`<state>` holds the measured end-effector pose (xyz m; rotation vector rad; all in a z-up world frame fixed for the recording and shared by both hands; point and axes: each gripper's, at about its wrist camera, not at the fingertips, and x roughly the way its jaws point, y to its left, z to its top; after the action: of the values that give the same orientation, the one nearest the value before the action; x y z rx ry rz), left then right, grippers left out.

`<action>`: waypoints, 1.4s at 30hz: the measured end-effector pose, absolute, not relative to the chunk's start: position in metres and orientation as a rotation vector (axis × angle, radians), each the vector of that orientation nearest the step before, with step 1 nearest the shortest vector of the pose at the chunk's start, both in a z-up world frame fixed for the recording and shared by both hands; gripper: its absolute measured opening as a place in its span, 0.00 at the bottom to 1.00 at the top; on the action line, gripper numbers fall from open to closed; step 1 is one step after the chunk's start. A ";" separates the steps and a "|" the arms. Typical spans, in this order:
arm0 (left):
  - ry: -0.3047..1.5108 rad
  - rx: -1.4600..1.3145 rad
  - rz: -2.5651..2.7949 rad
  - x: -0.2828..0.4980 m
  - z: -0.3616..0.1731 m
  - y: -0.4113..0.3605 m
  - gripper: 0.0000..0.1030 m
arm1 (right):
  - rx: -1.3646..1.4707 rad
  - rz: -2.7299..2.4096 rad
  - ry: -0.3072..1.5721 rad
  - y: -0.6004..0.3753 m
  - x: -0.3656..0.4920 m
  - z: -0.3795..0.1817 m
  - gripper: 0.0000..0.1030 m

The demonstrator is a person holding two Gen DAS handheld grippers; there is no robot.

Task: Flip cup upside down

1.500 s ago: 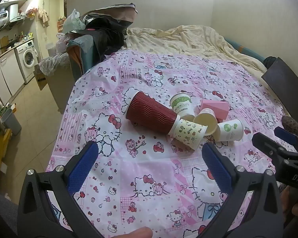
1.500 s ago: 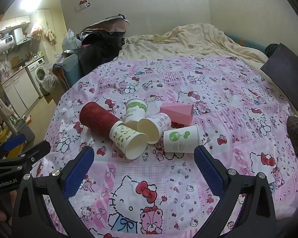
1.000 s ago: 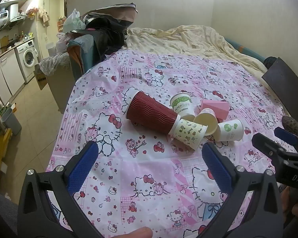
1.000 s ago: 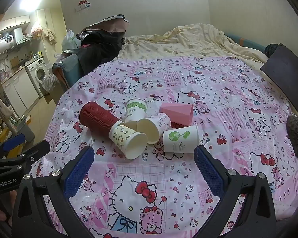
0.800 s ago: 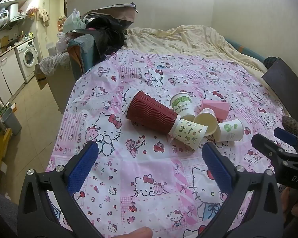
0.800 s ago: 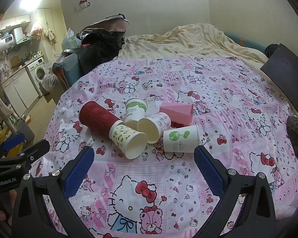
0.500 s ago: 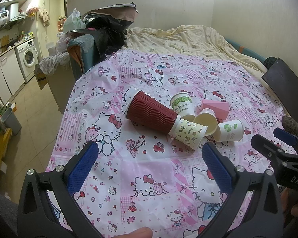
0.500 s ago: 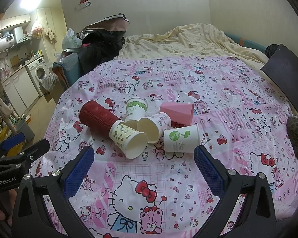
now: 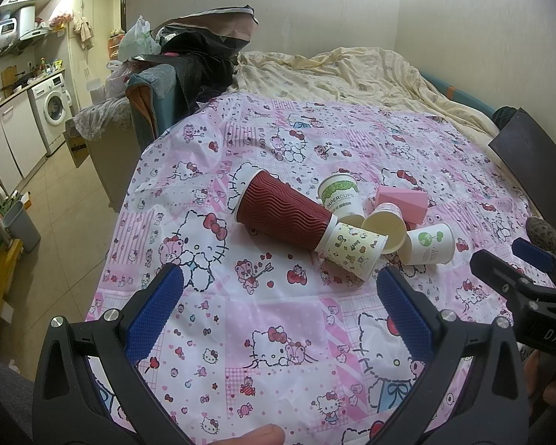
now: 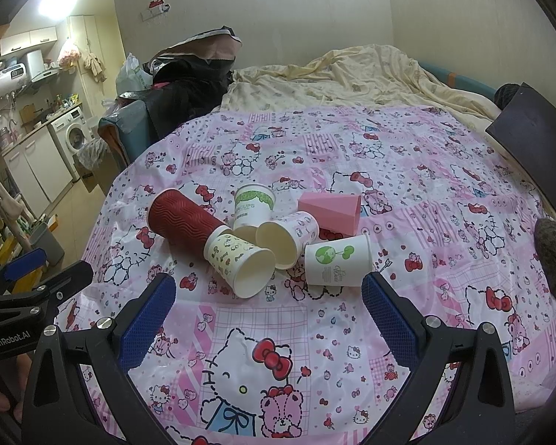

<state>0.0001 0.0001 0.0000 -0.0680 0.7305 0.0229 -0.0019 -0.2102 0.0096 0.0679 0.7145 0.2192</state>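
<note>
Left gripper (image 9: 280, 294) spread wide with nothing between the blue pads (image 9: 155, 313), hovering over the near edge of the pink cartoon tablecloth (image 9: 263, 337) toward its left side; right gripper (image 10: 268, 298) likewise released and empty, blue pads (image 10: 387, 320) apart, poised over the same near edge further right; each tool visible at the rim of the other's view. Just beyond the tips, near the middle of the tabletop, a cluster of toppled cups lying on their sides and touching or nearly touching: closest, a yellow patterned cup (image 10: 237, 261) with its mouth facing the near edge, its base tucked into or against the long red ribbed cup (image 10: 183, 220) stretching toward the left edge; behind it a pink patterned cup (image 10: 287, 235), mouth also open toward the grippers; to the right a white cup with a green tree print (image 10: 337, 265), on its side, mouth pointing right; further back a green-and-white cup (image 10: 252, 207) printed with "PAPERCUPS", tilted against the others. Behind the pink patterned cup, a pink box (image 10: 331, 211) resting on the cloth. At the far edge, a rumpled cream bedsheet (image 10: 333, 78); past the left edge, dark bags heaped on a chair (image 10: 189, 89) and a washing machine (image 10: 76, 135); at the right edge, a dark board (image 10: 533, 137).
</note>
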 end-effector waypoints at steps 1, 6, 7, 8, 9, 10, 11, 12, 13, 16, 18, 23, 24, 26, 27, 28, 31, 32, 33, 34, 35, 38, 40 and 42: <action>0.730 -0.067 0.023 0.000 0.000 0.000 1.00 | 0.067 0.219 0.714 -0.210 -0.002 0.010 0.99; 0.731 -0.067 0.022 0.000 0.000 0.000 1.00 | 0.068 0.219 0.715 -0.210 -0.002 0.010 0.99; 0.731 -0.067 0.022 0.000 0.000 0.000 1.00 | 0.068 0.219 0.714 -0.210 -0.002 0.010 0.99; 0.731 -0.067 0.022 0.000 0.000 0.000 1.00 | 0.068 0.219 0.714 -0.210 -0.002 0.010 0.99; 0.731 -0.067 0.023 0.000 0.000 0.000 1.00 | 0.066 0.218 0.714 -0.210 -0.002 0.010 0.99; 0.731 -0.068 0.023 0.000 0.000 0.000 1.00 | 0.066 0.219 0.714 -0.210 -0.002 0.010 0.99; 0.731 -0.069 0.022 0.000 0.000 0.000 1.00 | 0.066 0.219 0.715 -0.210 -0.002 0.009 0.99; 0.731 -0.069 0.022 0.000 0.000 0.000 1.00 | 0.066 0.219 0.714 -0.210 -0.002 0.009 0.99; 0.731 -0.068 0.023 0.000 0.000 0.000 1.00 | 0.066 0.218 0.714 -0.210 -0.002 0.009 0.99; 0.731 -0.067 0.023 0.000 0.000 0.000 1.00 | 0.066 0.218 0.714 -0.210 -0.002 0.009 0.99; 0.732 -0.068 0.022 0.000 0.000 0.000 1.00 | 0.066 0.218 0.713 -0.210 -0.002 0.009 0.99; 0.732 -0.067 0.022 0.000 0.000 0.000 1.00 | 0.066 0.218 0.713 -0.211 -0.002 0.009 0.99; 0.731 -0.066 0.022 0.000 0.000 0.000 1.00 | 0.066 0.217 0.713 -0.211 -0.002 0.008 0.99; 0.731 -0.067 0.022 0.000 0.000 0.000 1.00 | 0.069 0.217 0.714 -0.210 -0.002 0.007 0.99; 0.733 -0.067 0.022 0.000 0.000 0.000 1.00 | 0.070 0.217 0.714 -0.210 -0.002 0.007 0.99; 0.734 -0.067 0.022 0.000 0.000 0.000 1.00 | 0.069 0.217 0.714 -0.210 -0.001 0.007 0.99; 0.732 -0.068 0.023 0.000 0.000 0.000 1.00 | 0.067 0.217 0.715 -0.210 -0.001 0.006 0.99; 0.732 -0.068 0.023 0.000 0.000 0.000 1.00 | 0.067 0.215 0.715 -0.210 -0.001 0.007 0.99; 0.732 -0.068 0.023 0.000 0.000 0.000 1.00 | 0.067 0.214 0.714 -0.212 -0.001 0.009 0.99; 0.733 -0.068 0.022 0.000 0.000 0.000 1.00 | 0.068 0.213 0.713 -0.213 -0.001 0.008 0.99; 0.734 -0.066 0.022 0.000 0.000 0.000 1.00 | 0.068 0.211 0.712 -0.215 -0.001 0.008 0.99; 0.735 -0.068 0.023 0.000 0.000 0.000 1.00 | 0.072 0.203 0.716 -0.215 -0.001 0.004 0.99; 0.735 -0.067 0.023 -0.001 0.000 0.000 1.00 | 0.079 0.196 0.713 -0.218 0.000 0.004 0.99; 0.738 -0.066 0.023 0.000 0.000 0.000 1.00 | 0.081 0.190 0.714 -0.220 0.001 0.003 0.99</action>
<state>-0.0005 -0.0001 -0.0001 -0.0662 0.7381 0.0227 0.0013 -0.2204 0.0032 0.0811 0.7143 0.1903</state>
